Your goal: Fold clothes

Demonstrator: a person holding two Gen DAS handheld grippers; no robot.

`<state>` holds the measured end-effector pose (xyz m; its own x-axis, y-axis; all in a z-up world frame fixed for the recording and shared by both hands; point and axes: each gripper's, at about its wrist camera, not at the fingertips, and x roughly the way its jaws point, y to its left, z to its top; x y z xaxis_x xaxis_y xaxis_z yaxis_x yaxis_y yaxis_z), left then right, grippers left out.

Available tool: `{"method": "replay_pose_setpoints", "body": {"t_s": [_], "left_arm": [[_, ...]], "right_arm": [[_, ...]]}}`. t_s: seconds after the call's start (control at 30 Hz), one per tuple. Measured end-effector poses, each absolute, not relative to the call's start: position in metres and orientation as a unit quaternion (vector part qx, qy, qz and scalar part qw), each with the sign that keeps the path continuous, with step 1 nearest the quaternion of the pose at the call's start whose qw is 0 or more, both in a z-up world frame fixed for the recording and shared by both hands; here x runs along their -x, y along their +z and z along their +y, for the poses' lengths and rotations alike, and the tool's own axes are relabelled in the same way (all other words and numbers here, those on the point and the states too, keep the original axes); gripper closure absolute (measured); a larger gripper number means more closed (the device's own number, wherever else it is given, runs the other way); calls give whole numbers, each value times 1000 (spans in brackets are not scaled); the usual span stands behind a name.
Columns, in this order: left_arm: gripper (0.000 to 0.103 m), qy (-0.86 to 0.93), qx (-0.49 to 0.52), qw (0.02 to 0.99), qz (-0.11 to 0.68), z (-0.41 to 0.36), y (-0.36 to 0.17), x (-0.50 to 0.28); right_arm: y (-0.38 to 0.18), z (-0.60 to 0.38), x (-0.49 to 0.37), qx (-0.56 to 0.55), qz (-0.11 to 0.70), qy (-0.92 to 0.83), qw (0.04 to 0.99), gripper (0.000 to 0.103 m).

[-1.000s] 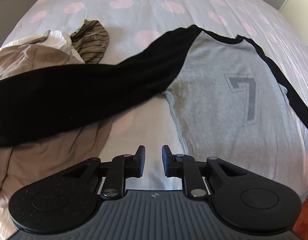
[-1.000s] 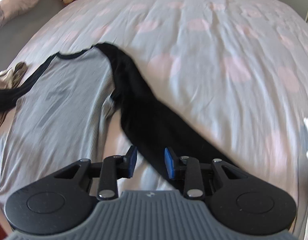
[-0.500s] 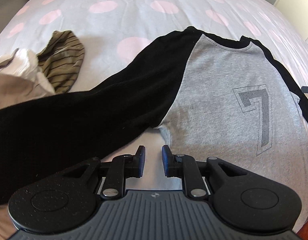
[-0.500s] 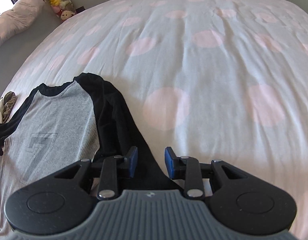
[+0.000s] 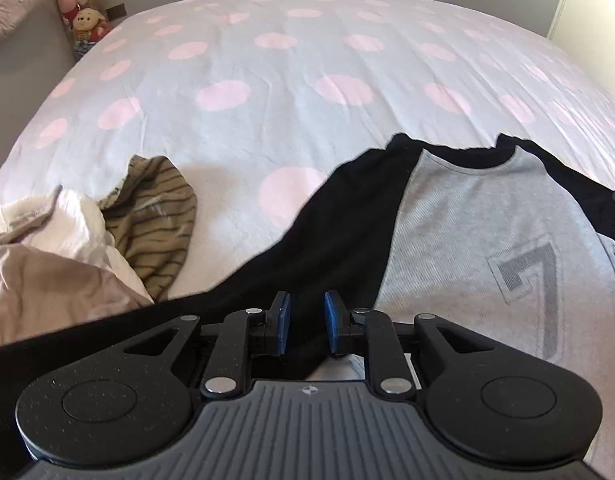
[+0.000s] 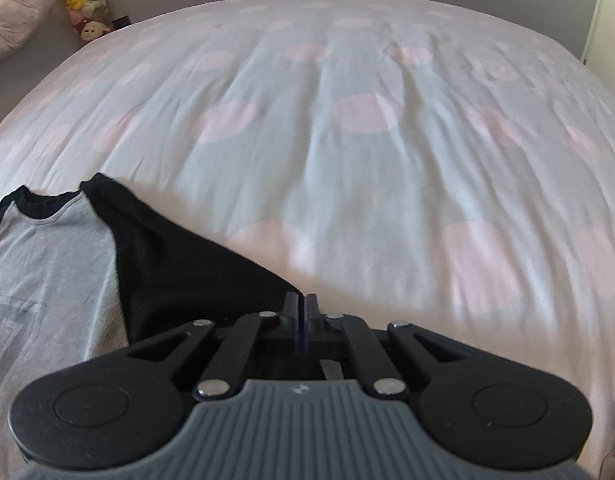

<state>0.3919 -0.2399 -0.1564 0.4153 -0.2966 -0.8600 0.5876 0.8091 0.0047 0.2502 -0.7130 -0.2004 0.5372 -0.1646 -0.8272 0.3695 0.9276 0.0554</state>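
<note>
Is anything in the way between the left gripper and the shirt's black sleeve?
Nothing visible. The left gripper sits right over the black sleeve with its jaws apart, and no other cloth lies across it there. The pile of clothes lies off to the side on the bed.

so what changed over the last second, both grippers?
Right gripper snapped shut at the edge of the grey raglan shirt's black right sleeve; whether cloth is pinched is unclear. Left gripper slid forward over the black left sleeve, jaws just as narrowly apart. Shirt, brown striped garment and polka-dot bedspread unchanged.
</note>
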Motion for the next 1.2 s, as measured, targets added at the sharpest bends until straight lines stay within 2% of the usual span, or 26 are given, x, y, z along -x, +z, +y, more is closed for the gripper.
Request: {"method": "replay_pose_setpoints", "body": {"t_s": [0.07, 0.13, 0.2, 0.27, 0.5, 0.6, 0.67, 0.93, 1.2], "left_arm": [[84, -264, -159, 830, 465, -242, -159, -400], [68, -260, -164, 834, 458, -243, -163, -407], [59, -260, -160, 836, 455, -245, -166, -414], [58, -261, -157, 837, 454, -247, -169, -422], [54, -263, -142, 838, 457, -261, -186, -444], [54, -258, -127, 838, 464, -266, -199, -451], [51, -258, -116, 848, 448, -266, -202, -449], [51, -290, -64, 863, 408, -283, -195, -460], [49, -322, -86, 854, 400, -326, -209, -464]], "right_arm": [[-204, -717, -256, -103, 461, -160, 867, 100], [-208, -721, -262, -94, 467, -166, 864, 100], [-208, -721, -263, -91, 472, -157, 863, 99], [-200, -721, -262, -91, 464, -151, 868, 95], [-180, -702, -283, -95, 428, -97, 893, 91], [-184, -683, -309, -99, 421, -67, 899, 72], [-189, -670, -329, -99, 421, -47, 900, 73], [-195, -639, -384, -121, 400, -1, 909, 73], [-213, -619, -407, -112, 414, 24, 903, 73]]}}
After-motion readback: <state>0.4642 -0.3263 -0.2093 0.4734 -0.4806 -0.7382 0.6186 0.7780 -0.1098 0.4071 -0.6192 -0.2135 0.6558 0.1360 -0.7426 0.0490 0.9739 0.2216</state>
